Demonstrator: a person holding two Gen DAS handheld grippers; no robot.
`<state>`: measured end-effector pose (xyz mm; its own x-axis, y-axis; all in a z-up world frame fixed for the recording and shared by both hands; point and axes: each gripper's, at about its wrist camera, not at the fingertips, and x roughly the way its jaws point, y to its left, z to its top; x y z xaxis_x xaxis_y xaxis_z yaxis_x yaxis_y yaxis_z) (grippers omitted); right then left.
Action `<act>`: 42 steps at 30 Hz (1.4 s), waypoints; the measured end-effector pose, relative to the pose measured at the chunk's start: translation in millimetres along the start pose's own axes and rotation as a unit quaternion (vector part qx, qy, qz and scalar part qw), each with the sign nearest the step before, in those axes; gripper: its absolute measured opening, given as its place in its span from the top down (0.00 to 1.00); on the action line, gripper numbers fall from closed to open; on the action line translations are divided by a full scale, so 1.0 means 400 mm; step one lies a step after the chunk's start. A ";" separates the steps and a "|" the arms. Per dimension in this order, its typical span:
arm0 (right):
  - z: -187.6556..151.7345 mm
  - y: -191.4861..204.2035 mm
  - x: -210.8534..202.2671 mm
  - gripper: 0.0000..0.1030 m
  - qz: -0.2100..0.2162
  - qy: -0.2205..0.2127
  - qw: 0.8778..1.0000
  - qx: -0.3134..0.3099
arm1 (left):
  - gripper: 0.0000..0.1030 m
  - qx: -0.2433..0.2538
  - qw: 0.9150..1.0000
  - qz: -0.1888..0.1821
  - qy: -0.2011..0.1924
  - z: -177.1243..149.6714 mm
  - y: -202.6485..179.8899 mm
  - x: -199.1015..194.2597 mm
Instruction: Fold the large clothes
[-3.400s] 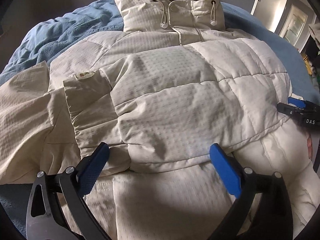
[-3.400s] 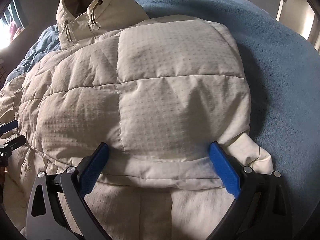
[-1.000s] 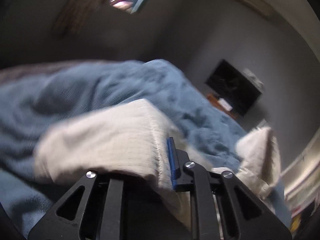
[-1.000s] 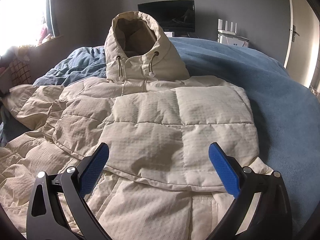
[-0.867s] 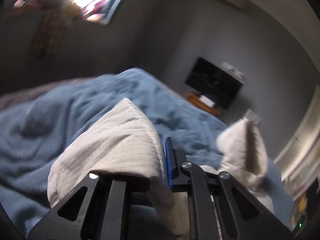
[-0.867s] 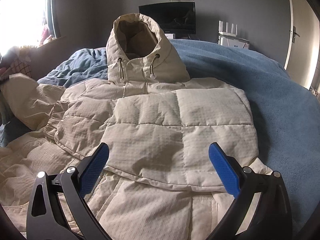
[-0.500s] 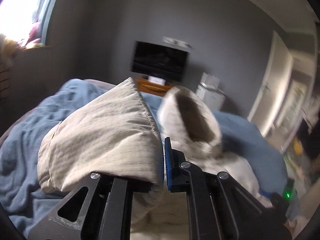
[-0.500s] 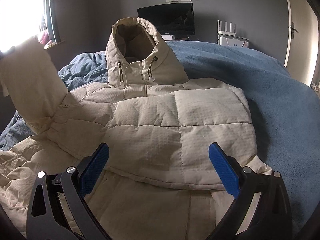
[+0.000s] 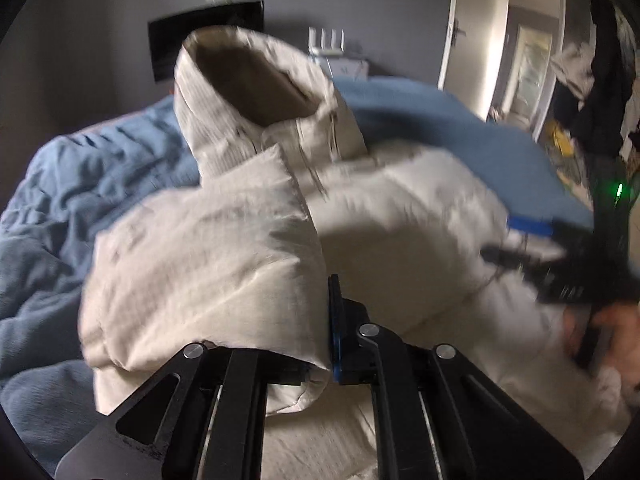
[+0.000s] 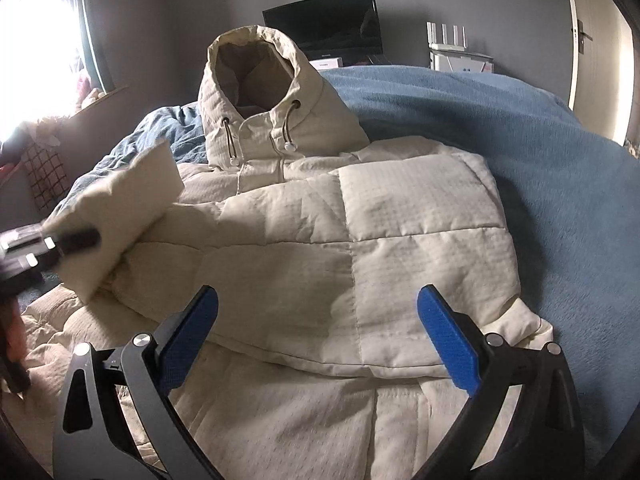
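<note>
Holding the sleeve of the big cream puffy hooded jacket, your left gripper has its fingers squeezed tight on the cuff end. You have the sleeve up in the air, over the left side of the jacket. The jacket lies front up on the soft blue blanket on the bed, with its hood standing up at the far end.

Your right gripper hangs just above the bottom part of the jacket. Its blue fingers are spread wide and grasp nothing.

The right side of the jacket looks tucked in already, with a neat straight edge. So the job looks about half done. The sleeve you hold is not yet laid flat across the chest. After that, the hood and the bottom part look like they need folding too, to make a small tidy bundle
</note>
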<state>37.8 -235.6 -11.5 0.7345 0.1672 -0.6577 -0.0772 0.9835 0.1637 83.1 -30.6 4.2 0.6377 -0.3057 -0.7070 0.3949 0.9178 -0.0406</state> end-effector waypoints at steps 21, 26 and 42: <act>-0.021 0.003 -0.027 0.07 -0.063 0.028 0.998 -0.001 | 0.16 -0.068 0.997 0.008 0.039 -0.081 0.082 -0.071; -0.011 0.081 -0.066 0.07 -0.055 0.030 0.997 -0.039 | 0.14 -0.094 0.995 0.037 0.021 -0.093 0.145 -0.137; 0.053 0.523 -0.066 0.07 0.037 0.057 0.971 -0.229 | 0.11 -0.295 0.950 0.098 -0.011 -0.175 0.434 -0.244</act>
<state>16.3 -35.8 55.7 0.6380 0.2203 -0.7378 -0.4384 0.8916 -0.1129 43.1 176.4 16.8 0.6776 -0.1129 -0.7267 -0.1682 0.9381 -0.3026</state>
